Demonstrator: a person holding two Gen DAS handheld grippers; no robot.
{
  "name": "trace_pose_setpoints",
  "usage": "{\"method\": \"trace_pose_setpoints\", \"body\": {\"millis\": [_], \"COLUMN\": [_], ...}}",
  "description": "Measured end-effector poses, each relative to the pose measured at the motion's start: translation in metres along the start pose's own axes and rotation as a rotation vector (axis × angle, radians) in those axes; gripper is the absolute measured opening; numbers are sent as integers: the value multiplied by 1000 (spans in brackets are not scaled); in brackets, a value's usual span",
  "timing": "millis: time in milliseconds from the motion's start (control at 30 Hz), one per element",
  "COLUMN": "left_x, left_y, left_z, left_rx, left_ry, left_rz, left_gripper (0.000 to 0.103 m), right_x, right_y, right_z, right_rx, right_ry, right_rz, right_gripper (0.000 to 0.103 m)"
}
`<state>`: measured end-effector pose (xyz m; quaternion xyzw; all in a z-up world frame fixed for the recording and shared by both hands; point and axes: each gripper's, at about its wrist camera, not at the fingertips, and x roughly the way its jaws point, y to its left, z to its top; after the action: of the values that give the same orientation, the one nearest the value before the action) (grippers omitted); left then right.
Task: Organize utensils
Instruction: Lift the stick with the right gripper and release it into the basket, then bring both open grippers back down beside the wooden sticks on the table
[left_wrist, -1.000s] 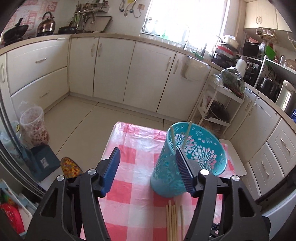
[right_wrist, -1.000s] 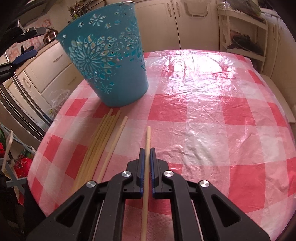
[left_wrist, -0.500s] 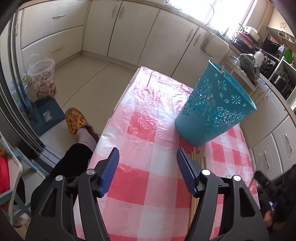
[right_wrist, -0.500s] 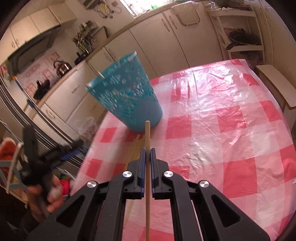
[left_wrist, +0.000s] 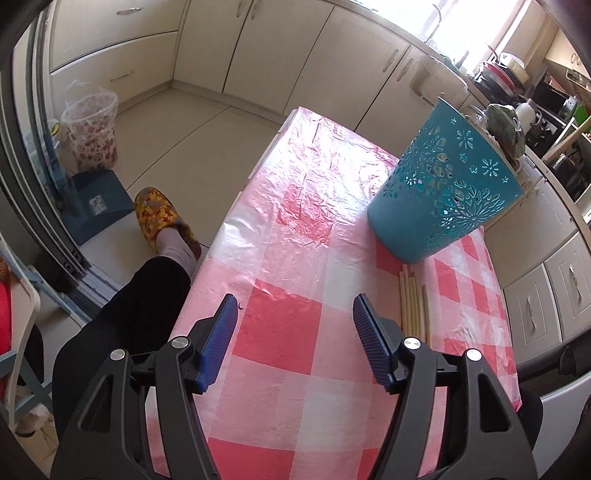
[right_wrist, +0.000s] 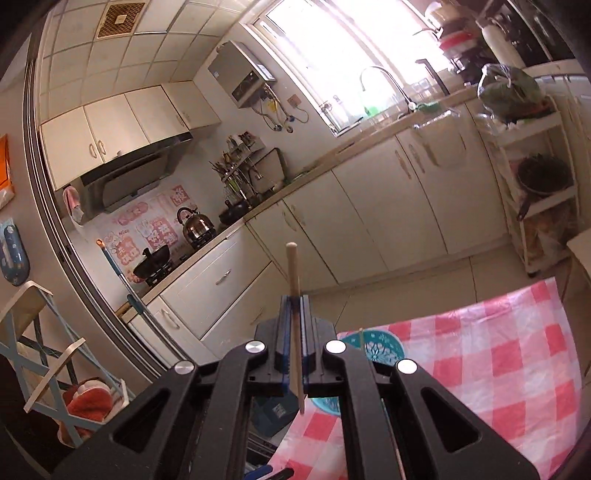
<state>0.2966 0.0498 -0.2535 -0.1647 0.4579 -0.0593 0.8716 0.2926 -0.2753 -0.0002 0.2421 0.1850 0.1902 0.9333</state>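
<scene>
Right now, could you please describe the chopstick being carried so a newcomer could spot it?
Above the pink checked table, find the right tongs. The chopstick is clamped between them, unlike the others lying beside the teal basket.

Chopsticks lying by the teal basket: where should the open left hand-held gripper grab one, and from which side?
Take the outermost chopstick of the bundle mid-shaft, from above, jaws across its width. It lies flat, slightly apart from the others, so the left hand-held gripper gets clearance there; the far ends nearly reach the basket.
</scene>
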Motion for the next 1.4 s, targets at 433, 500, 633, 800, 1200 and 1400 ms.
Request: {"method": "trace_pose_setpoints", "body": {"millis": [433,500,633,800,1200,1400], "left_x": [4,4,-2,-14,-43,-47], "left_y": [11,12,7,-3,-14,-14], "left_z": [-1,-1,-1,-4,-21,-42], "left_rx": [-29,-28,-8,47,121,123], "left_ry": [15,14,-3,-46,-98,-87], "left_rz": [-10,-5,16,73,148,168], "left_gripper": [62,62,62,71,86,89], "right_x": [55,67,90,89,23,14], "right_y": [-16,-20,-33,-40,-21,-49], "right_z": [-10,-20,-45,-67,-150,-210], "right_rx": [-85,-104,-127,-102,-141,-44], "right_ry": [38,74,170,220,292,422], "right_rz": [-180,-210,-253,-276,-291,-364], "right_gripper": [4,4,4,4,28,28]}}
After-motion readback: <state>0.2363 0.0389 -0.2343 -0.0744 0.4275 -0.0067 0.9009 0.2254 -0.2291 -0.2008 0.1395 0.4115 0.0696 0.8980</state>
